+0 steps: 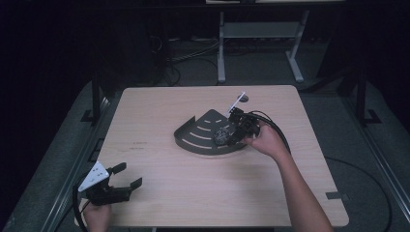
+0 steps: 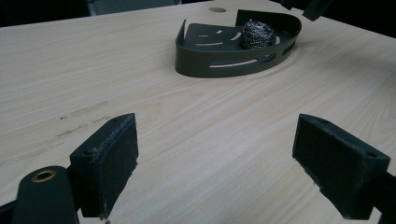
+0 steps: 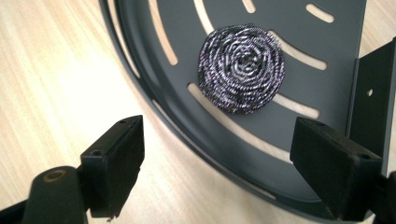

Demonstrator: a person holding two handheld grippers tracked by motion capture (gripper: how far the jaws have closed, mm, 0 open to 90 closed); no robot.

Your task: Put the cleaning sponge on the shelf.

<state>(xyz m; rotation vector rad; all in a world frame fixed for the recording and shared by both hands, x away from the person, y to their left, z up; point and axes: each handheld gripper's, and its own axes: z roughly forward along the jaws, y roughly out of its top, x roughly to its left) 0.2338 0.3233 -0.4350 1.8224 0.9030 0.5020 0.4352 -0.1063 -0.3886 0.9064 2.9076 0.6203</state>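
Scourer (image 3: 241,67): we see it in the tray (image 1: 193,137), toward 3 o'clock of the floor; we judge it light, springy, snag-prone; pinch across its middle.
Tray: thin slotted metal, probably slides; raised rim all round.
Right gripper (image 1: 238,129): over the scourer, jaws spread, empty.
Left gripper (image 1: 126,177): at 8 o'clock on the bench (image 1: 159,193), jaws spread, empty.
Room: bare bench around the tray.

dim room, black beyond the lit worktop (image 1: 193,193); light falls from above, soft and even, with no glare. the high view is grainy and soft. both gripper views are sharper, their near jaws slightly blurred, with faint shadows.
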